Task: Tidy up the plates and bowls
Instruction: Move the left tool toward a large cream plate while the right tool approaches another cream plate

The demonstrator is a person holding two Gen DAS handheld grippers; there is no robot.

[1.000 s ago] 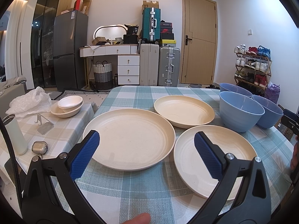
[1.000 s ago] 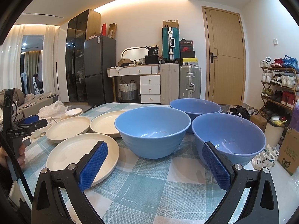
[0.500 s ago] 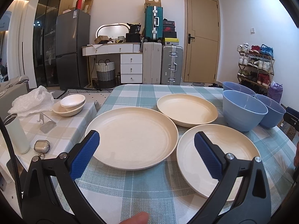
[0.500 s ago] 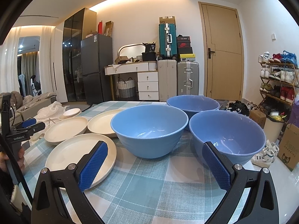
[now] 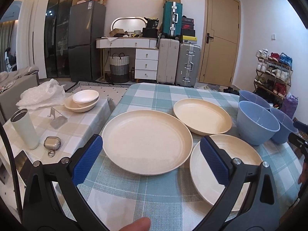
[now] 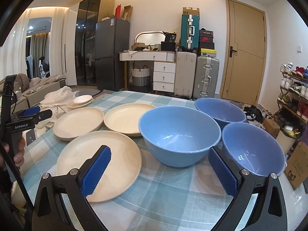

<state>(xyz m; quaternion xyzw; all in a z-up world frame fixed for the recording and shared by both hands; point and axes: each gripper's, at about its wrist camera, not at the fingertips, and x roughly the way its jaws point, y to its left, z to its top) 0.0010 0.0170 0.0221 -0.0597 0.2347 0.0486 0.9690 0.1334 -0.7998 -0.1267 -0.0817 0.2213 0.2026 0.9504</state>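
Note:
Three cream plates lie flat on the checked table: a large one (image 5: 147, 144) straight ahead of my left gripper (image 5: 152, 154), a second (image 5: 202, 116) behind it, and a third (image 5: 227, 165) partly under the right finger. Three blue bowls stand upright at the right: the nearest (image 6: 179, 134) lies just beyond my right gripper (image 6: 159, 165), another (image 6: 252, 148) to its right, the last (image 6: 220, 110) behind. Both grippers are open and hold nothing. In the right wrist view the left gripper (image 6: 28, 115) shows at the left edge, held by a hand.
A lower side table (image 5: 82, 123) to the left carries stacked small bowls (image 5: 82, 101), a tumbler (image 5: 24, 129), a phone stand, an earbud case and a plastic bag. The table edge falls off at the right near a cardboard box (image 6: 297, 163). A shoe rack stands beyond.
Both grippers have risen and tilted down slightly, so the plates and bowls sit lower in view and the bowl interiors show more. Nothing on the table has moved.

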